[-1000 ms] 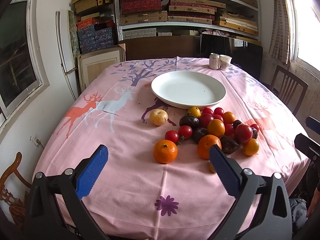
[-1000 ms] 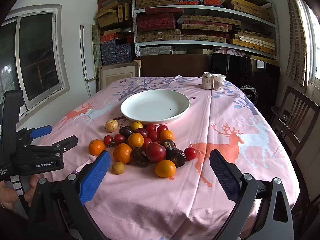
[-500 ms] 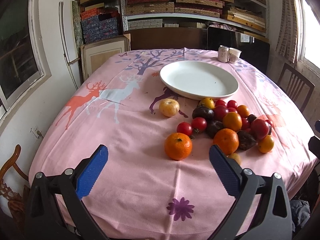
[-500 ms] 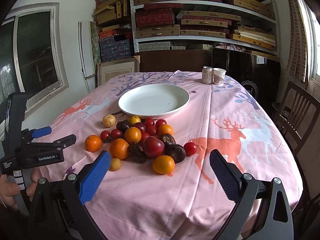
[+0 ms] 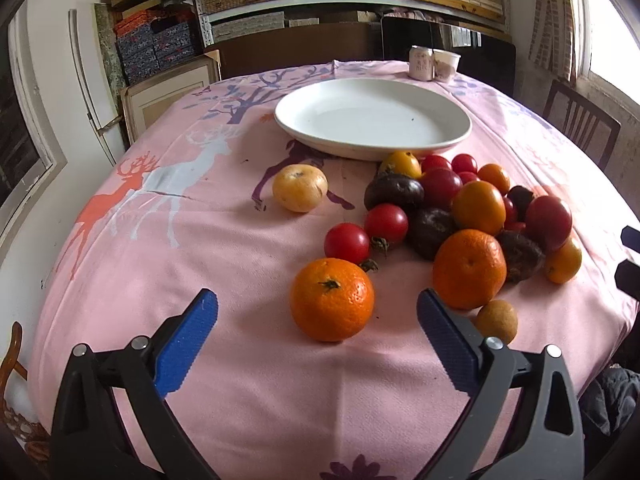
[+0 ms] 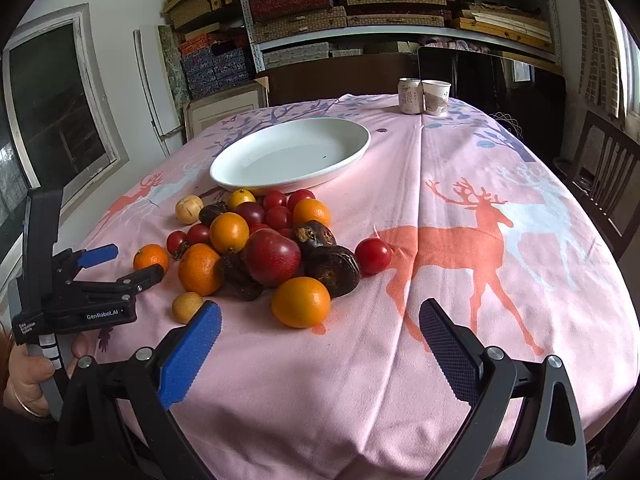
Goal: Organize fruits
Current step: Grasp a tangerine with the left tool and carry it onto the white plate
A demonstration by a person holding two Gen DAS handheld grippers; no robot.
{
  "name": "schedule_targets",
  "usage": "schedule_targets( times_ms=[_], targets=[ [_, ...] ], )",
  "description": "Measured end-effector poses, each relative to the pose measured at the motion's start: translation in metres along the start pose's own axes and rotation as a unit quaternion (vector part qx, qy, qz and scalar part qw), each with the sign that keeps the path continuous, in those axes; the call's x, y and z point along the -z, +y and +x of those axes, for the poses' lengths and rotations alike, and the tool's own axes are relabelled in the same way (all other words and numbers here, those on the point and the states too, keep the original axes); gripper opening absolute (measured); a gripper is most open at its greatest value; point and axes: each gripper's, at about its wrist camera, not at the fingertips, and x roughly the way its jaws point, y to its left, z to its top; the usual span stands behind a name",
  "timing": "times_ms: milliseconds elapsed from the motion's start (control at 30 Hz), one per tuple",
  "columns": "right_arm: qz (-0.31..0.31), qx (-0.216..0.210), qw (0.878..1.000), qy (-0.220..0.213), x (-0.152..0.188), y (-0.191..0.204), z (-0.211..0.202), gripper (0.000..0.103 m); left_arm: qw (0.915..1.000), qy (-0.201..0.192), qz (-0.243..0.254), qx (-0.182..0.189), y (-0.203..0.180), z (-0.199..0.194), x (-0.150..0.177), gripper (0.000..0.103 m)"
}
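Observation:
A heap of fruit (image 5: 460, 208) lies on the pink tablecloth in front of an empty white plate (image 5: 372, 118): oranges, red tomatoes, dark plums, pale round fruits. My left gripper (image 5: 318, 306) is open, and the nearest orange (image 5: 331, 298) sits just ahead between its fingers, untouched. In the right wrist view the heap (image 6: 264, 248) and the plate (image 6: 290, 154) lie ahead left. My right gripper (image 6: 320, 316) is open and empty, with an orange (image 6: 301, 301) just ahead of it. The left gripper (image 6: 120, 264) shows at that view's left.
A can (image 6: 409, 95) and a paper cup (image 6: 435, 97) stand at the table's far edge. A wooden chair (image 6: 600, 176) stands to the right. Shelves stacked with boxes (image 6: 360, 4) fill the back wall. A pale fruit (image 5: 299, 187) lies apart, left of the heap.
Both grippers have moved forward and down toward the fruit. The nearest orange now sits between the left gripper's open fingers. No fruit has moved.

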Motion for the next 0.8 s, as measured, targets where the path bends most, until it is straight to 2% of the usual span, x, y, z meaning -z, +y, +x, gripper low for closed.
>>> schedule_targets(
  times_ms=[33, 67, 100, 333, 433, 533, 567, 600, 800],
  targets=[
    [0.001, 0.000, 1.000, 0.001, 0.000, -0.002, 0.003, 0.099, 1.0000, 0.003, 0.006, -0.004, -0.001, 0.003, 0.000, 0.056],
    [0.001, -0.001, 1.000, 0.002, 0.000, -0.003, 0.005, 0.099, 0.9999, 0.010, 0.009, 0.005, -0.002, 0.008, 0.001, 0.047],
    [-0.001, -0.004, 1.000, 0.005, 0.001, -0.004, 0.008, 0.099, 0.9998, 0.014, 0.004, 0.017, -0.001, 0.011, 0.001, 0.044],
    [-0.065, -0.025, 0.997, 0.013, 0.008, 0.014, 0.023, 0.098, 0.9995, -0.003, 0.005, 0.031, 0.000, 0.006, 0.007, 0.044],
    [-0.084, -0.018, 0.996, 0.010, 0.007, 0.021, 0.031, 0.086, 0.9995, -0.010, 0.009, 0.029, -0.002, 0.002, 0.009, 0.043],
    [-0.073, -0.030, 0.996, 0.037, 0.006, 0.020, 0.046, 0.065, 0.9994, -0.008, 0.006, 0.033, 0.000, -0.002, 0.012, 0.044],
    [-0.069, -0.037, 0.996, 0.043, 0.007, 0.020, 0.049, 0.051, 0.9994, -0.007, 0.004, 0.033, 0.001, -0.003, 0.012, 0.043],
    [-0.069, -0.032, 0.996, 0.042, 0.008, 0.020, 0.050, 0.043, 0.9994, -0.007, 0.001, 0.035, 0.002, -0.004, 0.013, 0.043],
    [-0.048, -0.045, 0.998, 0.016, 0.003, 0.012, 0.038, 0.041, 0.9990, -0.016, -0.015, 0.039, 0.010, -0.010, 0.013, 0.043]
  ],
)
